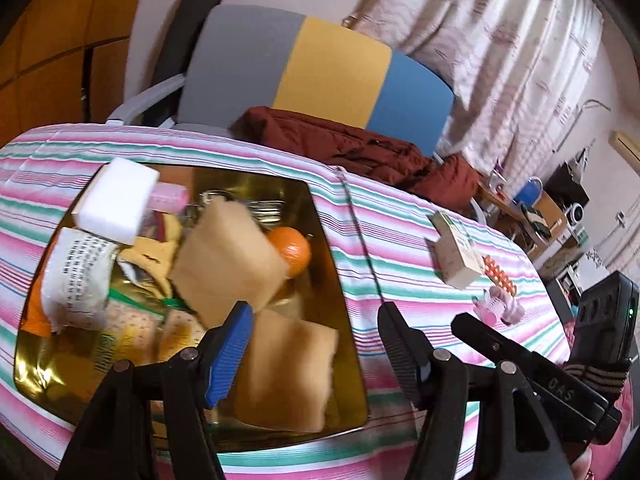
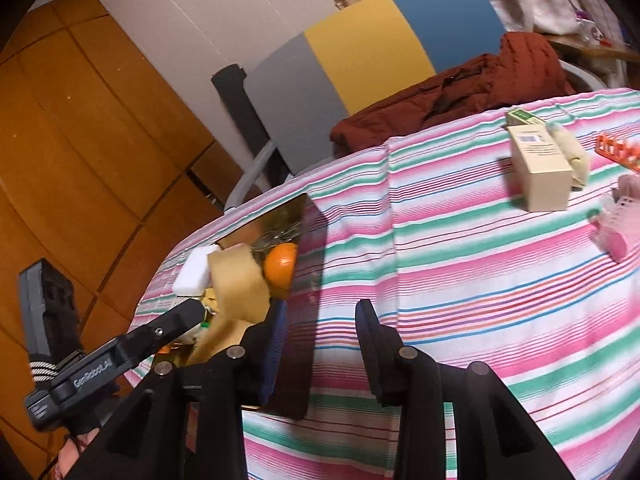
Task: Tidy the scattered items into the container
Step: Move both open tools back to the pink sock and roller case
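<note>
Left tool (image 1: 316, 316): we see its jaws spread wide with nothing between them; it hangs over the near right edge of the container.
Right tool (image 2: 322, 312): we see its jaws apart and empty above the striped cloth, just right of the container.
Container (image 1: 340, 280): a shiny gold rectangular tin, sunk into the striped cover of the counter (image 1: 420, 240), on its left side.
Container contents: a tan sponge block (image 1: 228, 256) lies tilted on top near the middle; a second tan block (image 1: 288, 368) sits in the near right corner. An orange (image 1: 291, 251) rests against the right wall. A white foam block (image 1: 116, 204) overhangs the far left corner, with a pink roll (image 1: 168, 197) just beside it. A printed white packet (image 1: 76, 276) lies along the left wall.
Items outside the container: a cream carton (image 2: 540, 168) stands on the counter well to the right. An orange-red dotted item (image 2: 618, 151) lies beyond it. A pink hair roller (image 2: 618, 224) lies near the right edge.
Background: a chair (image 1: 320, 80) with a grey, yellow and blue back stands behind the counter, with a dark red garment (image 1: 360, 148) on its seat.
</note>
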`<state>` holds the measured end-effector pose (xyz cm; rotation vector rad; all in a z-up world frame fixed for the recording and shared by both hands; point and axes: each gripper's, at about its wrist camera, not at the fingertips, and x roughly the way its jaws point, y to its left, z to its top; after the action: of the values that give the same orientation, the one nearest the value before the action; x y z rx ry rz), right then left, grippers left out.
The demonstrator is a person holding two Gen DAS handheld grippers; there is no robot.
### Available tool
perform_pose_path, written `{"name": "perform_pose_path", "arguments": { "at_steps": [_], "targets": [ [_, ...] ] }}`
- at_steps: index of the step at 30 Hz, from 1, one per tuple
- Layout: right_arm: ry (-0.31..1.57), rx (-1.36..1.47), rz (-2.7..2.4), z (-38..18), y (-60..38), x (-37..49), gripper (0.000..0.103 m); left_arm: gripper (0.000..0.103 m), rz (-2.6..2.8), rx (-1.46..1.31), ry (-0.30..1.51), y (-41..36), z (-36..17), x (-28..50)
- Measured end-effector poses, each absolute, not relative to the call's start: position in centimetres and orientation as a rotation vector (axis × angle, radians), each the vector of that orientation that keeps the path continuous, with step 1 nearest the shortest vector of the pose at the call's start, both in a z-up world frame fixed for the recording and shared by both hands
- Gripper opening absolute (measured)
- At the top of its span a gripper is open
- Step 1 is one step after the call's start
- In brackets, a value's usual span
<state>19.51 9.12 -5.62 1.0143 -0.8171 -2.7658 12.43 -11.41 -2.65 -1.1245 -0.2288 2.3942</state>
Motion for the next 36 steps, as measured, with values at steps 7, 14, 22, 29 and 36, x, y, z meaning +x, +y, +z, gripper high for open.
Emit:
{"name": "perform_pose_path", "arguments": {
  "at_steps": [7,14,22,29,36],
  "targets": [
    [-0.685,1.057,-2.854,-5.3,9.4,19.7,0.037,0.066,2.370,-1.143,-0.187,-9.9,-2.8,13.0],
    [-0.612,1.065,-2.907,-5.1,9.9,20.2,0.038,0.066,2.339,-1.146,-0.138,-7.9,-2.9,13.8],
    [-0.621,1.095,-2.948,-5.8,11.7,21.0,0.040,0.066,2.286,-1.170,-0.072,-5.4,-3.4,14.8],
    [-0.659,1.158,-2.979,-7.2,14.7,22.2,0.043,0.066,2.214,-1.194,0.022,-1.9,-4.2,15.6],
    [-0.681,1.248,-3.062,-9.6,19.9,24.5,0.043,0.066,2.105,-1.217,0.144,2.3,-6.1,17.3]
  ]
}}
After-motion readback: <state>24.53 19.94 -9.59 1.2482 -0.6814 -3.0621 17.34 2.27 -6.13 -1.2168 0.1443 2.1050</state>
